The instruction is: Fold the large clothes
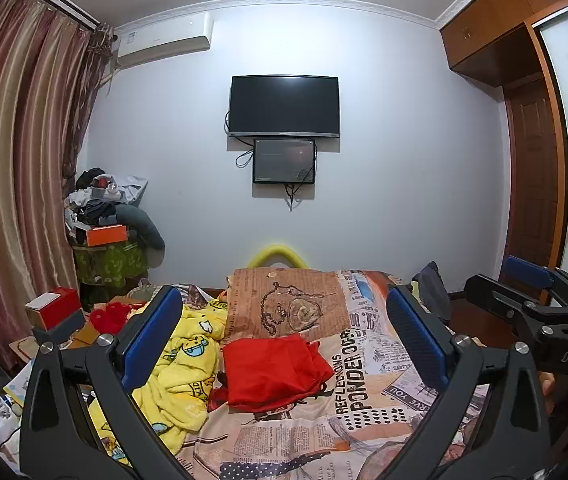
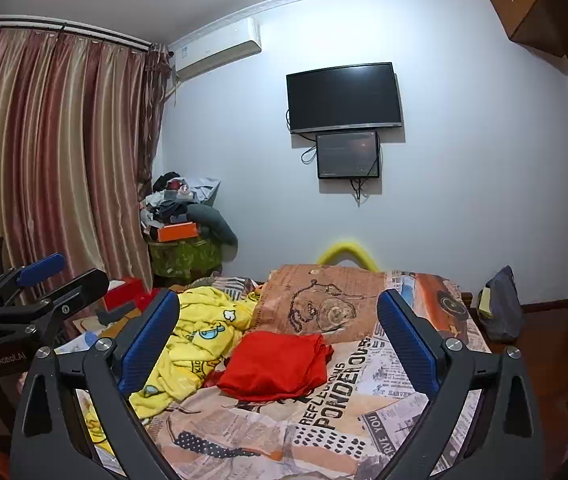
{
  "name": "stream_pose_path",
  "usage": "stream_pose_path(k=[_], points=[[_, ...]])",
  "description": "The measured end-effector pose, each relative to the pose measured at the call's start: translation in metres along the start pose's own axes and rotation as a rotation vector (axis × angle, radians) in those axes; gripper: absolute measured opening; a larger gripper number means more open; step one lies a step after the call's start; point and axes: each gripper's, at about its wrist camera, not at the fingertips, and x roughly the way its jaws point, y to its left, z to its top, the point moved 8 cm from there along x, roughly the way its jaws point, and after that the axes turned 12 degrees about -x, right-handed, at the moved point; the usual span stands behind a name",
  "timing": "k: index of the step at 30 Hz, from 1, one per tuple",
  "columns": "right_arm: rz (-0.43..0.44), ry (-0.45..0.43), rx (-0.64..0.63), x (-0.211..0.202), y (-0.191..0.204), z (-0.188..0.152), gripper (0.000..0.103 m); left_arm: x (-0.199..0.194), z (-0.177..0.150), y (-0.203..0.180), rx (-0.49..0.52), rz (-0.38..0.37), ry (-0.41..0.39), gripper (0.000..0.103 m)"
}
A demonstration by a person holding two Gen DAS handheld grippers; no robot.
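A red garment (image 1: 276,372) lies folded in a rough square on the newsprint-patterned bedspread (image 1: 363,364); it also shows in the right wrist view (image 2: 276,364). A crumpled yellow cartoon-print garment (image 1: 180,376) lies to its left, also in the right wrist view (image 2: 192,344). My left gripper (image 1: 284,332) is open and empty, held above the bed short of the red garment. My right gripper (image 2: 278,332) is open and empty, likewise above the bed. The right gripper shows at the right of the left wrist view (image 1: 531,300), and the left gripper at the left of the right wrist view (image 2: 40,284).
A cluttered pile with an orange box (image 1: 106,234) stands in the far left corner by striped curtains (image 1: 16,160). A red box (image 1: 54,306) sits left of the bed. A TV (image 1: 284,106) hangs on the far wall. A dark bag (image 2: 499,304) and a wooden wardrobe (image 1: 531,200) are at the right.
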Motion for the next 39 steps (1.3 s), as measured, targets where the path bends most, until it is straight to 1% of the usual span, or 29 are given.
stream_pose_path(k=[9, 16, 28, 39], points=[[-0.004, 0.005, -0.001, -0.005, 0.004, -0.002, 0.099, 0.008, -0.01, -0.001, 0.012, 0.015, 0.017, 0.103], [-0.014, 0.013, -0.016, -0.005, 0.006, -0.001, 0.1, 0.012, -0.015, 0.001, 0.004, 0.014, 0.034, 0.103], [-0.013, 0.016, -0.01, -0.006, 0.006, -0.002, 0.101, 0.011, -0.019, 0.006, -0.02, 0.023, 0.034, 0.103], [-0.004, 0.024, -0.01, -0.003, 0.008, -0.002, 0.101, 0.015, -0.019, 0.01, -0.038, 0.025, 0.052, 0.103]])
